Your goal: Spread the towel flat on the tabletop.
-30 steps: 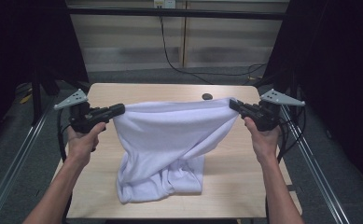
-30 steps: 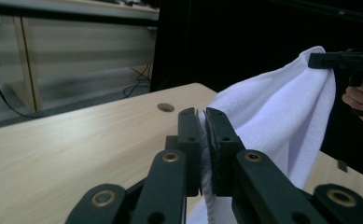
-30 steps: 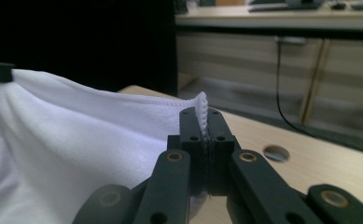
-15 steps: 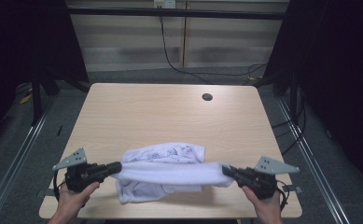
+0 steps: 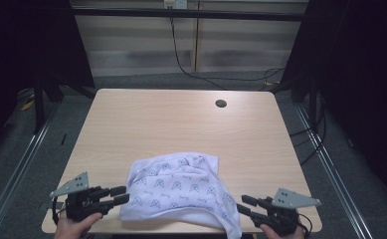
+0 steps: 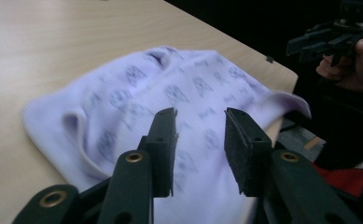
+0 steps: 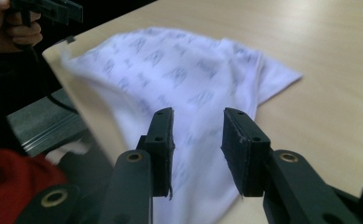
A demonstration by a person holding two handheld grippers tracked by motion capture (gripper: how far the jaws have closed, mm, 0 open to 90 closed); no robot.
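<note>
The left gripper's (image 5: 115,195) fingers (image 6: 163,140) stand apart with a clear gap between the pads and nothing pressed in them; they have just been opening, and the white patterned garment (image 5: 181,186) lies beyond and below them, not gripped. In the left gripper view the cloth runs under the gap and away across the wood. The right gripper's (image 5: 245,205) fingers (image 7: 242,144) are parted in the same way, having just been opening too, with the fabric below and ahead of them but no pad squeezing it. The left gripper sits at the near left corner of the worktop (image 5: 181,119), its tips just beside the garment's left edge; the right gripper sits toward the near right corner, its tips close to the cloth's right end. The garment lies in a loose, rumpled heap along the near edge of the worktop, about midway between the two grippers, printed with small dark motifs, and its lower right part hangs over the near edge. Each hand holds its gripper from below the near edge: the left hand (image 5: 74,226) and the right hand (image 5: 275,232). A small dark round hole (image 5: 221,103) is set toward the far right of the worktop, well apart from the cloth.
</note>
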